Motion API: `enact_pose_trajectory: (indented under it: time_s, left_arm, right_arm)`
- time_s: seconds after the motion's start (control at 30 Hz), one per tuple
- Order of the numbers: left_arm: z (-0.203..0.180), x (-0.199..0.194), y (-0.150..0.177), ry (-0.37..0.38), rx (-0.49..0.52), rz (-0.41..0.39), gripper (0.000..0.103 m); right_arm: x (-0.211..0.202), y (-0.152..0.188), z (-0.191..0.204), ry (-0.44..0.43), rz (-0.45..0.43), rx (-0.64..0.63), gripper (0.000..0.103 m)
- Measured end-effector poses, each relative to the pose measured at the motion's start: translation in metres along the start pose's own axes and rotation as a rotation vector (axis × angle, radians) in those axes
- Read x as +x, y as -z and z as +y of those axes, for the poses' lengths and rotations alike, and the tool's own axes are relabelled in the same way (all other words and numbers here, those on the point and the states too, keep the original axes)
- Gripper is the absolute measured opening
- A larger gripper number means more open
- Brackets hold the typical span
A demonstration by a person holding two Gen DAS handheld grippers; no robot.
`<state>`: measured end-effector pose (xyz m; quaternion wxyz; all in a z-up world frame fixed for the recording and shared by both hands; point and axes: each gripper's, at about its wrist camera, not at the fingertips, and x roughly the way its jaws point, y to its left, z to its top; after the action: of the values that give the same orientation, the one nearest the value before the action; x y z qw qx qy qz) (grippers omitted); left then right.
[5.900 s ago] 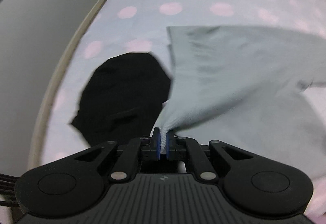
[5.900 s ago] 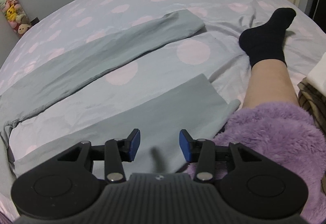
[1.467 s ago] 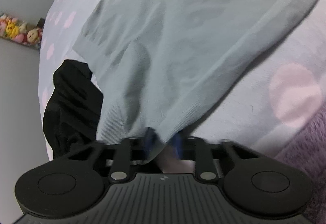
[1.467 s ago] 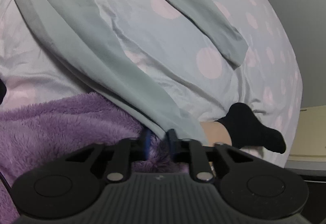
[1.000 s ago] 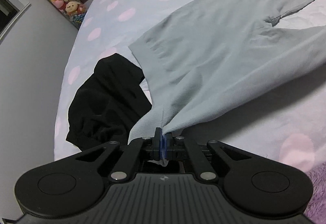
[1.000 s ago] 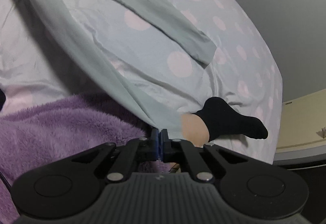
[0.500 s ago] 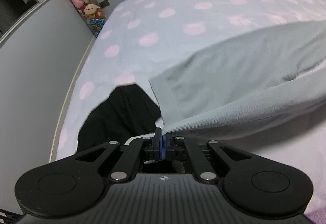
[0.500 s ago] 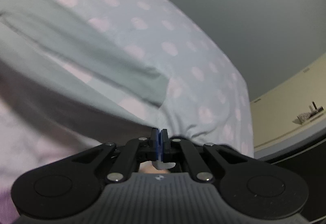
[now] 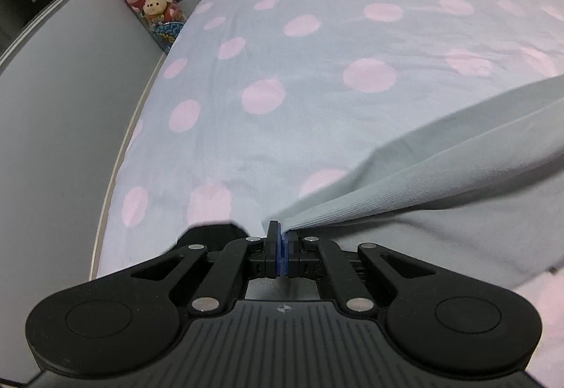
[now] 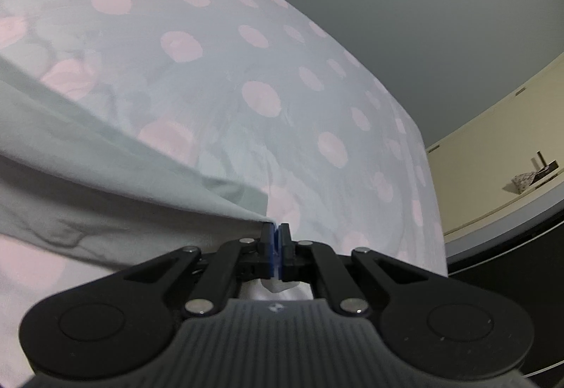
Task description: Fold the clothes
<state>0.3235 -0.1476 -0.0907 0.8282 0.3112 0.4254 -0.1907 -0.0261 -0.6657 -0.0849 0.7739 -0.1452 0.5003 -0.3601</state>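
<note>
left wrist view: the grey pants (image 9: 440, 169) hang in the air over the bed (image 9: 317, 77), pulled tight between the two tongs. the left tongs (image 9: 282, 248) are pinched closed on one thin corner. in the right wrist view, the right tongs (image 10: 275, 247) are pinched closed on the other end of the pants (image 10: 105, 176). only a tiny bit of cloth is held, so a hard tug may make it slip out. then the pants would drop in a messy heap.

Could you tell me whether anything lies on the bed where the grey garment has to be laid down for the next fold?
Nothing visible does. The left gripper and right gripper are each shut on an end of the grey garment, and the polka-dot bedsheet beyond it shows no other items. A black garment sits just by the left gripper.
</note>
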Motion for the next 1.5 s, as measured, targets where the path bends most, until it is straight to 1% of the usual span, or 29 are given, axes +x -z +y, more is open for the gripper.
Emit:
enact_pose_trajectory:
  time_s: [0.13,0.23,0.4,0.47,0.53,0.6,0.63,0.7,0.73,0.77,0.83,0.87,0.9,0.93,1.03,1.13,1.2,1.23,1.3,1.43,1.5]
  left_arm:
    - [-0.005,0.033,-0.017,-0.005,-0.006,0.026,0.000]
    - [-0.010,0.056,-0.022,0.003,-0.007,0.053,0.000]
    - [-0.012,0.062,-0.014,0.008,-0.035,0.036,0.006]
    - [-0.012,0.063,-0.011,0.009,-0.047,0.028,0.007]
    - [-0.012,0.063,-0.009,0.007,-0.060,0.016,0.010]
    - [-0.013,0.056,-0.008,-0.001,-0.077,-0.001,0.019]
    - [-0.014,0.051,-0.007,-0.006,-0.087,-0.009,0.022]
    - [-0.020,0.042,-0.007,-0.012,-0.098,-0.027,0.033]
    - [-0.022,0.036,-0.007,-0.013,-0.096,-0.038,0.036]
    - [-0.025,0.031,-0.007,-0.015,-0.092,-0.046,0.040]
    - [-0.030,0.021,-0.008,-0.012,-0.085,-0.046,0.041]
    - [-0.033,0.017,-0.007,-0.007,-0.085,-0.043,0.041]
    - [-0.036,0.014,-0.006,0.003,-0.089,-0.038,0.042]
    - [-0.038,0.010,-0.005,0.014,-0.094,-0.032,0.043]
    - [-0.047,0.002,0.003,0.049,-0.104,-0.021,0.045]
    - [-0.057,-0.003,0.014,0.075,-0.103,-0.005,0.047]
    - [-0.064,-0.003,0.022,0.086,-0.105,0.023,0.049]
    - [-0.067,-0.003,0.027,0.092,-0.107,0.038,0.049]
    - [-0.072,-0.003,0.037,0.105,-0.116,0.053,0.049]
    - [-0.077,-0.004,0.057,0.124,-0.158,0.059,0.049]
    - [-0.077,-0.004,0.066,0.124,-0.189,0.051,0.049]
  right_arm:
    - [0.038,-0.019,0.010,-0.003,0.032,0.006,0.002]
    - [0.059,-0.025,0.019,-0.023,0.051,0.010,0.002]
    - [0.075,-0.025,0.024,-0.062,0.076,0.061,0.003]
    - [0.076,-0.023,0.023,-0.067,0.074,0.078,0.006]
    - [0.072,-0.020,0.024,-0.054,0.068,0.072,0.009]
    - [0.066,-0.017,0.024,-0.049,0.058,0.066,0.009]
    - [0.063,-0.017,0.024,-0.046,0.057,0.066,0.011]
    - [0.056,-0.015,0.024,-0.034,0.050,0.069,0.013]
    - [0.052,-0.014,0.022,-0.034,0.043,0.073,0.014]
    - [0.047,-0.013,0.021,-0.035,0.036,0.078,0.017]
    - [0.038,-0.011,0.019,-0.033,0.021,0.083,0.021]
    - [0.034,-0.010,0.017,-0.033,0.014,0.084,0.021]
    - [0.030,-0.009,0.016,-0.034,0.007,0.086,0.022]
    - [0.026,-0.009,0.014,-0.036,0.002,0.090,0.024]
    - [0.020,-0.005,0.009,-0.046,-0.002,0.117,0.029]
    - [0.015,-0.002,0.007,-0.063,0.000,0.148,0.037]
    - [0.016,0.000,0.007,-0.077,0.007,0.171,0.040]
    - [0.016,0.001,0.006,-0.086,0.012,0.186,0.042]
    - [0.021,0.006,0.001,-0.114,0.040,0.258,0.045]
    - [0.039,0.026,-0.026,-0.210,0.110,0.528,0.053]
    - [0.047,0.040,-0.040,-0.249,0.140,0.662,0.053]
